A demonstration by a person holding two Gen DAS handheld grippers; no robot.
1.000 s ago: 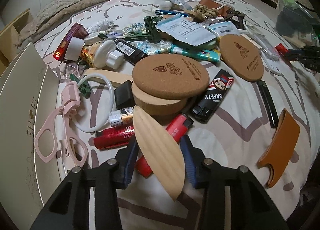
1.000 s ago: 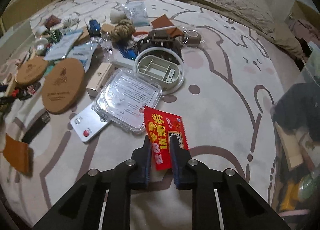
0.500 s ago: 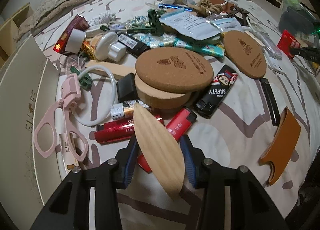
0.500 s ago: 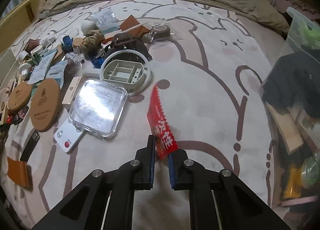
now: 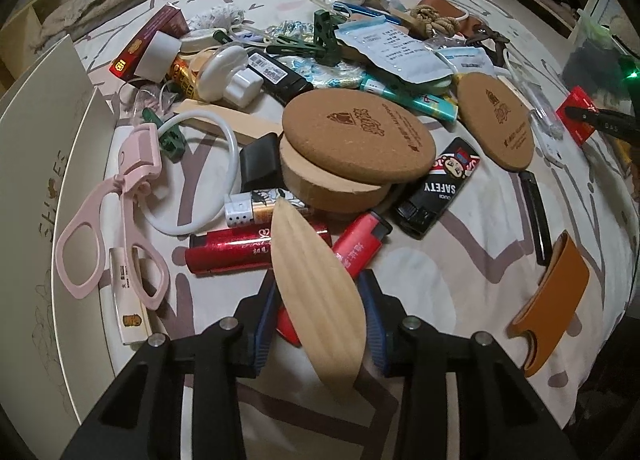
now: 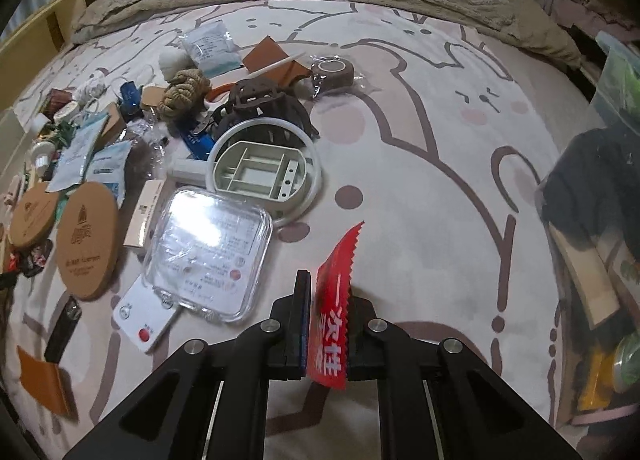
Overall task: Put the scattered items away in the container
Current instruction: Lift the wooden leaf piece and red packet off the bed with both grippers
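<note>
Both tools are full. The left tool [image 5: 320, 312] has a flat wooden leaf [image 5: 316, 296] between its blue pads, and its jaws are closing in on it. The leaf's long way runs up and away from the tool, a bit tilted. The right tool [image 6: 326, 324] is pinched almost shut on a thin red packet [image 6: 332, 308], which stands on its edge between the pads.

Under the left tool lie red lighters [image 5: 240, 250], pink scissors [image 5: 116, 228] and cork mats [image 5: 356, 136], all spread over the bed [image 6: 420, 164].

The clear bin [image 6: 592, 244], already part full, sits at the right edge of the right view, so the right tool looks much nearer to it. I think the packet goes in first, with a move to the right.

Only the left view shows the lighters, the scissors and a white box lid [image 5: 40, 180] at the left. Only the right view shows inside the bin.
</note>
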